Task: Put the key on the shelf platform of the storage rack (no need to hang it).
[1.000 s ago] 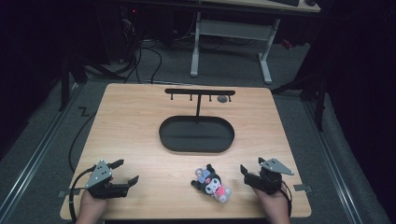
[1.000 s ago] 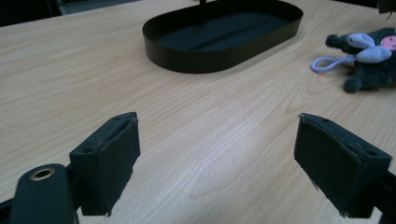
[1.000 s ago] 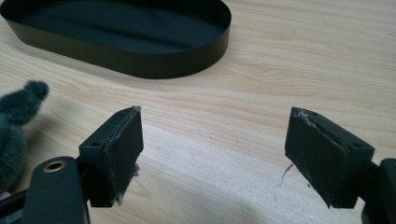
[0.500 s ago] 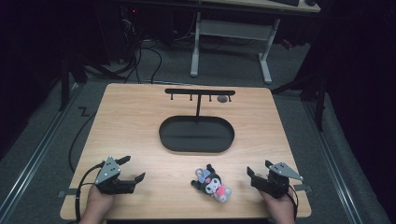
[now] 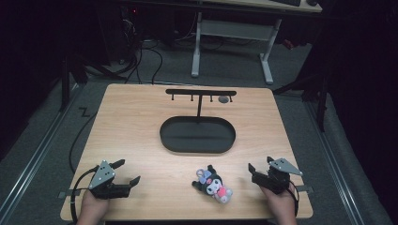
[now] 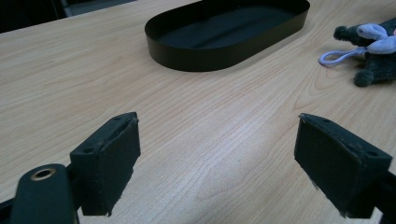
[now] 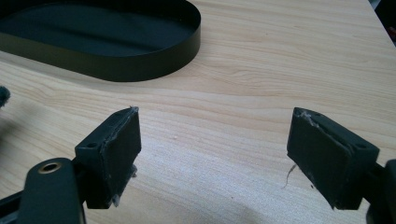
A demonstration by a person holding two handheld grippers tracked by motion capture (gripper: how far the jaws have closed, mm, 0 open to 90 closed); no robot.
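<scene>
Dark floor, cables and a grey desk frame surround a pale wooden table (image 5: 141,122) under a fixed overhead camera. At the table's near edge, both tongs rest low in the person's hands: the left gripper (image 5: 129,174) sits by the near left corner with its jaws spread wide and nothing between them, and the right gripper (image 5: 252,173) sits by the near right corner, likewise spread and empty. In each gripper view the two black pads stand well apart over bare wood. Between them, close to the near edge and right of its middle, lies a small plush toy (image 5: 213,184), dark-bodied with pink and white patches and a pale loop (image 6: 334,56) at one end. Its long axis runs diagonally, the looped end pointing toward the table's centre and the pink end toward the near right corner. The toy lies nearer the right gripper, just to that gripper's left, and well apart from the left one, so the right hand looks better placed to take it. Farther in, at the table's middle, stands a black oval tray (image 5: 197,145), empty, with a black T-shaped hanger rack (image 5: 201,93) rising behind it toward the far edge. No brand, label or writing can be read on anything.
</scene>
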